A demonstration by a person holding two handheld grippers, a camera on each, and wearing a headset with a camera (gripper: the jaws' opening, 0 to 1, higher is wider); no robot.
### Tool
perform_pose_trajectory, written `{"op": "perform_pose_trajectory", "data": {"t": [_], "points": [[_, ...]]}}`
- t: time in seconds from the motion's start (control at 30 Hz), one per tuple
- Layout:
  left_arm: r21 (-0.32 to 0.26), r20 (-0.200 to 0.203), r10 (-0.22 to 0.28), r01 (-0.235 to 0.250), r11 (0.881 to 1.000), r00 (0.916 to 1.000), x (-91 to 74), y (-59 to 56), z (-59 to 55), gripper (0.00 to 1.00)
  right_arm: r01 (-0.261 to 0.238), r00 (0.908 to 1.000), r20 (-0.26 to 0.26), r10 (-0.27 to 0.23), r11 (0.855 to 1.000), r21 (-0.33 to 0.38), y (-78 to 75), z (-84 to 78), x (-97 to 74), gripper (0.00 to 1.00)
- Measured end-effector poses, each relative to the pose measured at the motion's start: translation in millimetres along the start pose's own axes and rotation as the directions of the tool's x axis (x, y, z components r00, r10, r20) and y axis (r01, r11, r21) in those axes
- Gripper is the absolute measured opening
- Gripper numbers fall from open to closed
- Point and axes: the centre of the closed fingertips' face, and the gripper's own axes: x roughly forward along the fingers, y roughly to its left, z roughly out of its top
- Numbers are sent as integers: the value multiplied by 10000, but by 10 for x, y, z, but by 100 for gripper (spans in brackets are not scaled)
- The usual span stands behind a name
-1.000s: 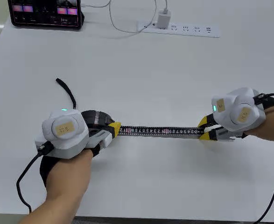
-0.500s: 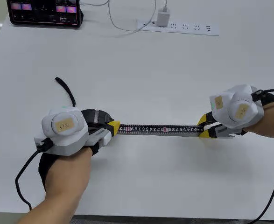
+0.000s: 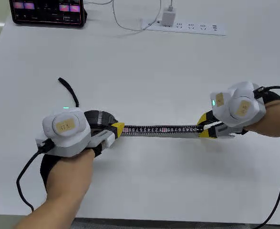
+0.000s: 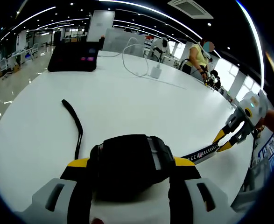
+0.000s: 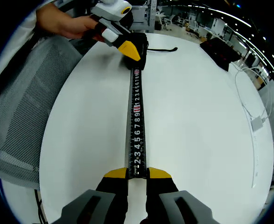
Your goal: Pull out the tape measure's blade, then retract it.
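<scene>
your left gripper (image 3: 115,130) clamped the tape measure (image 3: 99,119) on the table (image 3: 154,71), your right gripper (image 3: 202,130) pinched the blade (image 3: 161,130) at its tip, well apart. retracting looked next: you needed to walk that tip straight back, slowly.

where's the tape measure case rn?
Head view, left of centre on the white table: the tape measure case sits clamped in the left claw, its blade running right to the right claw.
</scene>
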Motion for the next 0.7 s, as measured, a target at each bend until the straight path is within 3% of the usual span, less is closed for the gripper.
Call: {"op": "perform_pose_trajectory", "data": {"t": [0.7], "points": [[-135, -32, -83, 83, 9999, 10000, -7, 0, -1, 63, -173, 9995, 269, 169, 9998, 128, -18, 282, 100, 10]]}}
